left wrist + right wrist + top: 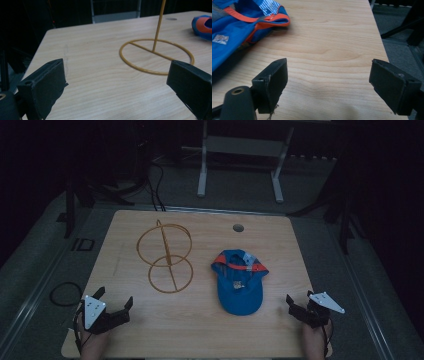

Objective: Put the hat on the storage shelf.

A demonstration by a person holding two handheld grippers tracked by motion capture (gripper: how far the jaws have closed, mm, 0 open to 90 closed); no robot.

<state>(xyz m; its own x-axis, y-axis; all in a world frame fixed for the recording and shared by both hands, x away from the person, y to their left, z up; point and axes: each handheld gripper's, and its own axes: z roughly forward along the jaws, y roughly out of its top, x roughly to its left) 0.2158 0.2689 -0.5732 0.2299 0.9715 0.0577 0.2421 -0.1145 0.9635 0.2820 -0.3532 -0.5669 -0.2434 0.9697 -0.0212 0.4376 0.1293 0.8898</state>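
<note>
**Cap lies at ten o'clock of the right gripper, which is the nearer one**

High view: the blue cap [239,282] lies upside down on the wooden table [200,330], its long axis running from twelve to six o'clock, brim toward the person. The right gripper [299,305] rests at the table's near right corner, jaws spread and empty; the cap sits at about ten o'clock from it, near. The left gripper [114,301] is also spread and empty, with the cap well apart at two o'clock. The gold wire stand [167,256] is at one o'clock of the left gripper.

Left gripper view: the stand's base ring [156,57] lies ahead at one o'clock, the cap [203,27] far off at two.

Right gripper view: jaws wide apart over bare wood; the cap [239,27] lies at ten to eleven o'clock (its orange-trimmed edge closest), so a reach up-left would likely meet it.
</note>
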